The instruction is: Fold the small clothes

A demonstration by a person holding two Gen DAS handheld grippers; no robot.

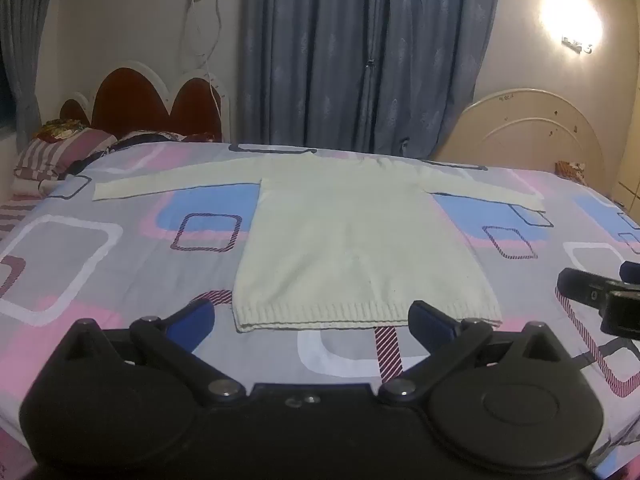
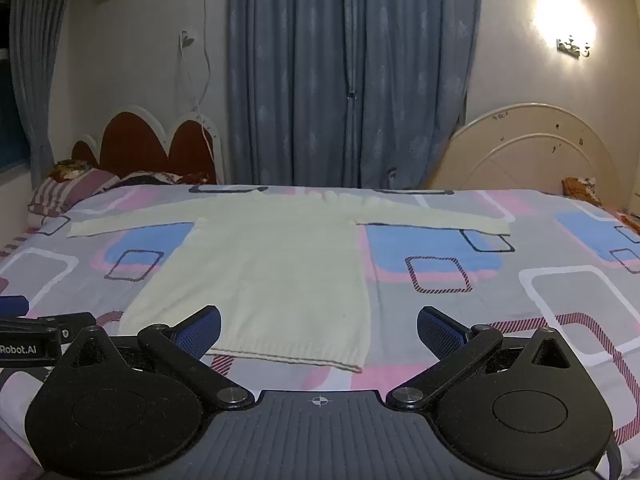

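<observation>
Both hand-held grippers, left (image 1: pixel 312 320) and right (image 2: pixel 319 330), hang spread wide and empty over the sweater's (image 1: pixel 344 240) near hem. It lies flat on the bed (image 1: pixel 100 264), sleeves out; its far collar is blurred, the near hem partly hidden.

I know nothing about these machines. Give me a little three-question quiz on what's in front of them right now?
1. True or false: the sweater lies flat on the bedsheet with both sleeves spread out sideways.
2. Which edge of the sweater lies nearest the left gripper and right gripper? A) collar B) ribbed hem C) a cuff
3. Fill in: both grippers' jaws stand ____, holding nothing.

Key: 1 true; 2 B; 3 open.
</observation>
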